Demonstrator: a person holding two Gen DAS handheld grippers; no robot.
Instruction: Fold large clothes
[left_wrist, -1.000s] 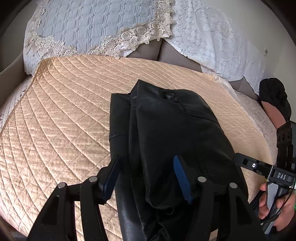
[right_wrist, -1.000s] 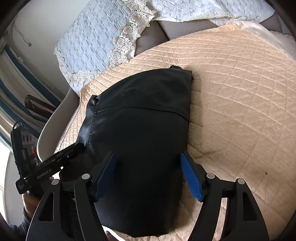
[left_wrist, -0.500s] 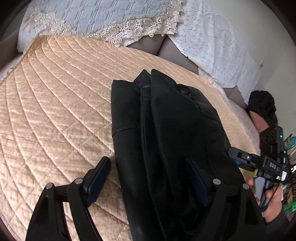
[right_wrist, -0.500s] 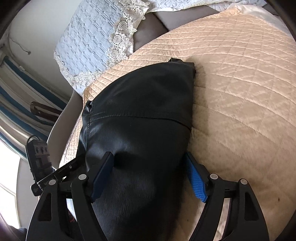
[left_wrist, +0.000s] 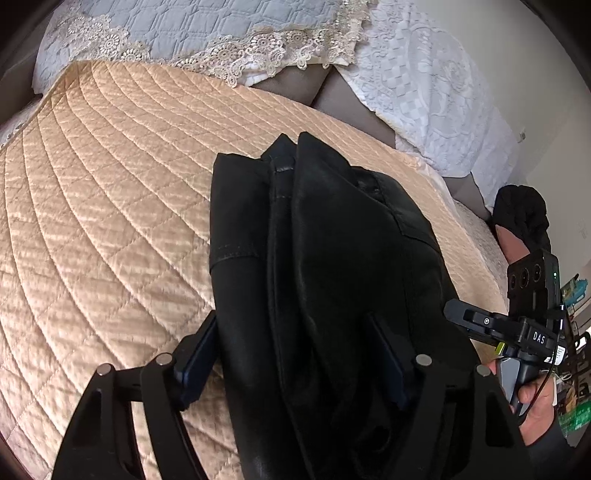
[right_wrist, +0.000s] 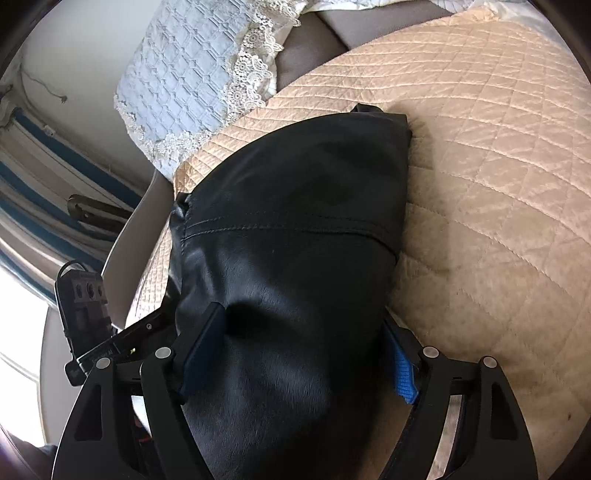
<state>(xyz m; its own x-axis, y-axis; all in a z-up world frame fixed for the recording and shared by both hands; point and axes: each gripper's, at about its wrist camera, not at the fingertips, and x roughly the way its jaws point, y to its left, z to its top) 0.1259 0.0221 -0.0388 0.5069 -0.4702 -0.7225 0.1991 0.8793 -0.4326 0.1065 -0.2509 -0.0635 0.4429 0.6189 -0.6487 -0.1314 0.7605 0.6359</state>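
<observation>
We judge the folding well advanced: the black leather jacket already lies in a narrow, layered bundle on the quilted peach bedspread, and what we think is left is a last fold or tidying of the near end. Starting at our left, the left tool stands spread wide, its two pads straddling the near end of the jacket rather than pinching it. The bundle's long axis runs from the tools away toward the lace-edged pillows, its far end pointing at them and stopping short. On our right, the right tool is likewise wide apart, straddling the jacket's glossy near end, nothing clamped.
</observation>
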